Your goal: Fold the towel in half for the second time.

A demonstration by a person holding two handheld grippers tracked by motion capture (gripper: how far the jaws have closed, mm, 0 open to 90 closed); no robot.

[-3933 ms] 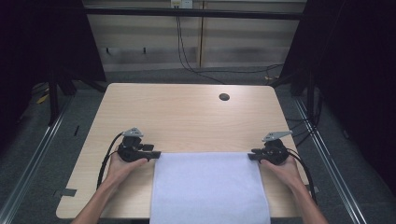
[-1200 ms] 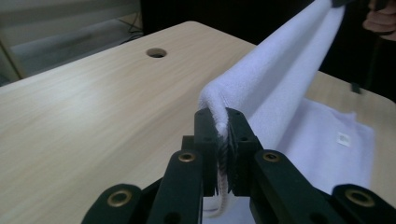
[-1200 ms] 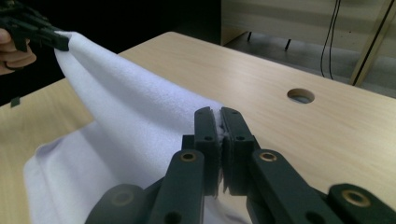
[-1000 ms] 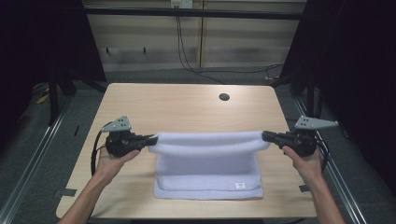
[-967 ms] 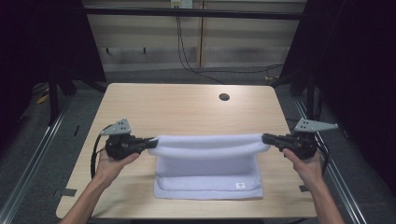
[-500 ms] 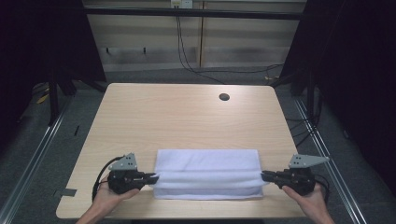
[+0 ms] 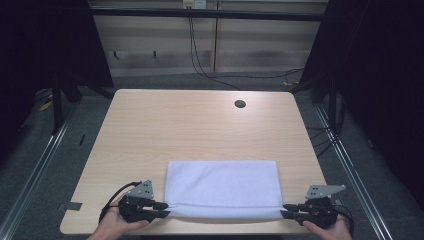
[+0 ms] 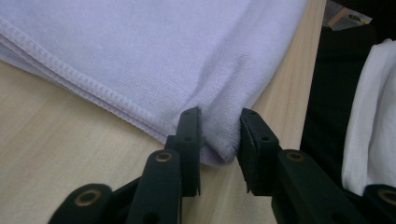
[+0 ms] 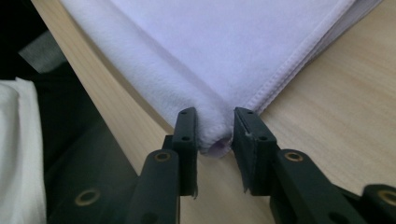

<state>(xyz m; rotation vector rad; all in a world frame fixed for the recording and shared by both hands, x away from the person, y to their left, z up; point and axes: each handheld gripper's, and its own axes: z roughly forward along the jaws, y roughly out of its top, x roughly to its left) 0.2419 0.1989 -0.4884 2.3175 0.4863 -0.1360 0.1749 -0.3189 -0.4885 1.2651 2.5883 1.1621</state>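
Two grippers, left gripper (image 7: 161,205) and right gripper (image 7: 289,210), have just been opening, jaws released around the folded towel (image 7: 222,187) at the tabletop's (image 7: 200,130) six o'clock edge. Next: withdraw, regrasp for another fold.

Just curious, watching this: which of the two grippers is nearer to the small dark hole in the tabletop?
The right gripper. The hole lies far up the table, right of centre. The left gripper sits at the folded cloth's near left corner, the right at its near right corner.
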